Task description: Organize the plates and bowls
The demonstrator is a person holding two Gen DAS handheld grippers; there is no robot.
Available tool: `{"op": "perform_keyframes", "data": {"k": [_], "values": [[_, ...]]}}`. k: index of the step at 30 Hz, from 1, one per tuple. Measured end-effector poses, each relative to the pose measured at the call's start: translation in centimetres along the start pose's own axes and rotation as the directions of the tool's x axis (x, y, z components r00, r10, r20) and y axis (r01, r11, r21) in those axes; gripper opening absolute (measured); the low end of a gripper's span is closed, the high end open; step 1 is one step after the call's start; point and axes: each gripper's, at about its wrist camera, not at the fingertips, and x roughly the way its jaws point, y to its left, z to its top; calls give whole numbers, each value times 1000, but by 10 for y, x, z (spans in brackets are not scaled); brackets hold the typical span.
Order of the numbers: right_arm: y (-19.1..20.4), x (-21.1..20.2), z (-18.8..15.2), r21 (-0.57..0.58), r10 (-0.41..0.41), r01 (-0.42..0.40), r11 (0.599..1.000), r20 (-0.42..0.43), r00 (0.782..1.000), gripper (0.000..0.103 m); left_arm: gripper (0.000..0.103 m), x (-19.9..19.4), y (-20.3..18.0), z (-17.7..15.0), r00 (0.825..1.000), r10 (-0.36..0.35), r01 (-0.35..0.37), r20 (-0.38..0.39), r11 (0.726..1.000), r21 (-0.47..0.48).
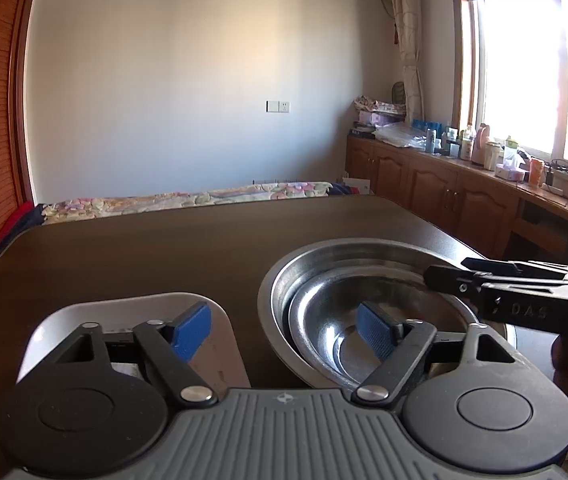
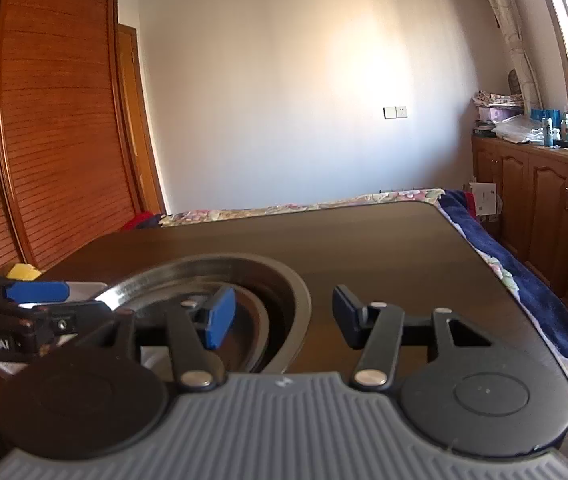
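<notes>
A: Where are the bowls?

B: On the dark table [image 1: 163, 248]. A small metal bowl [image 1: 348, 332] sits inside a big metal bowl [image 1: 284, 280]. From the left camera they are at about 4 o'clock on the table. A white plate [image 1: 131, 308] lies just beside them, at about 7 o'clock.

A: What are the tools doing?

B: The left gripper [image 1: 284, 332] has its fingers wide apart and holds nothing. One blue pad is over the plate, the other over the small bowl. The right gripper [image 2: 279, 316] is spread apart too and is empty. Its left finger is over the bowls, and its right finger is over bare table.

A: So which step is this?

B: I think the bowls are already stacked. The plate looks like the next thing to move. The left gripper would need to slide toward 9 o'clock, get both fingers around the plate's rim, then squeeze.

A: Anything hard to see?

B: Yes. The gripper covers the near part of the plate. Something yellow [image 2: 23, 271] peeks out at 9 o'clock in the right camera, but I cannot tell what it is.
</notes>
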Motion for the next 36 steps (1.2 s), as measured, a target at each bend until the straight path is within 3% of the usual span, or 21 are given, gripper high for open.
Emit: {"op": "perform_keyframes", "data": {"k": [21, 27, 36], "values": [[-1, 6, -8, 24, 76, -75, 997, -11, 997, 59, 37, 20, -8, 2, 997, 7, -8, -76, 1000, -15], [-1, 8, -8, 26, 77, -76, 997, -24, 997, 46, 32, 22, -6, 1, 996, 4, -6, -89, 1000, -17], [1, 6, -5, 27, 61, -60, 998, -20, 998, 41, 30, 19, -6, 6, 996, 1, -4, -85, 1000, -28]]}}
